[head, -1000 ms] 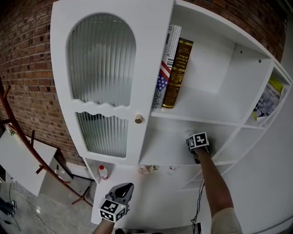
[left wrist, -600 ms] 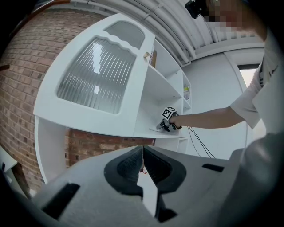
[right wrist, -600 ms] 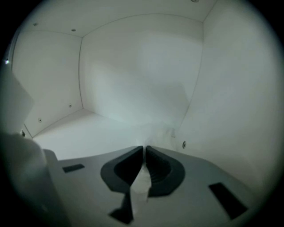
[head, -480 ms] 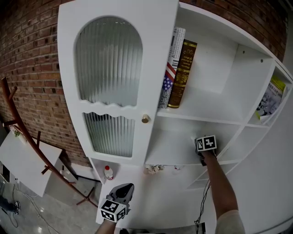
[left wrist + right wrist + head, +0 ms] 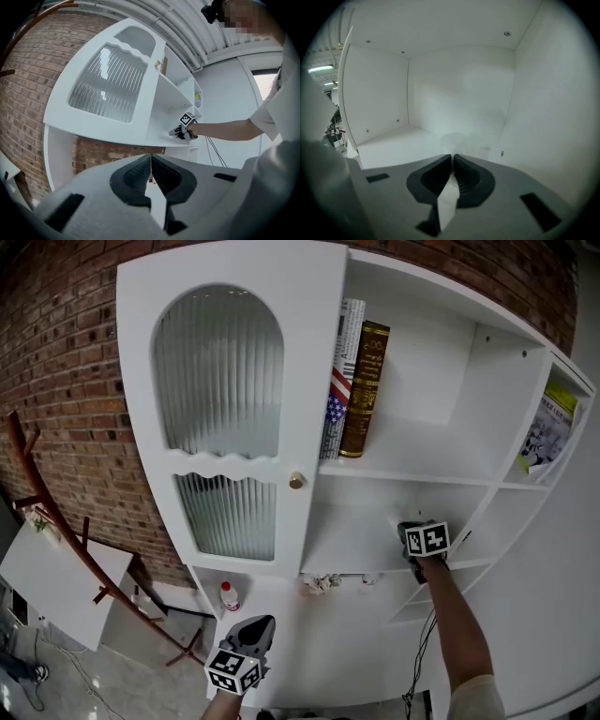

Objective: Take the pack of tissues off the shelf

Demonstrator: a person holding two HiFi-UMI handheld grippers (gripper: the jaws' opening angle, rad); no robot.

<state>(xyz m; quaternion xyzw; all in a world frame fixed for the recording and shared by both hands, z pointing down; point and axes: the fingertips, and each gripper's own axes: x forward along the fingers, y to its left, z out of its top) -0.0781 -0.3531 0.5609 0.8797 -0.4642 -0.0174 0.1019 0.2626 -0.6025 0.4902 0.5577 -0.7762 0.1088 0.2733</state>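
My right gripper reaches into the middle compartment of the white shelf unit, low over its board. In the right gripper view its jaws are closed together. Their tips pinch the near edge of a pale, faint pack of tissues lying in the compartment's back right corner. The pack is white on white and hard to make out; the hand hides it in the head view. My left gripper hangs low in front of the unit, shut and holding nothing. From there the right gripper shows at the shelf's edge.
Two upright books stand on the shelf above, beside a ribbed-glass door with a brass knob. A yellow-and-white packet leans in the right-hand bay. A red-capped bottle and crumpled bits sit lower down. A cable hangs below.
The head view has shifted a little. My right gripper stays in the same compartment, sitting slightly lower and further right in the picture. The left gripper has not moved.
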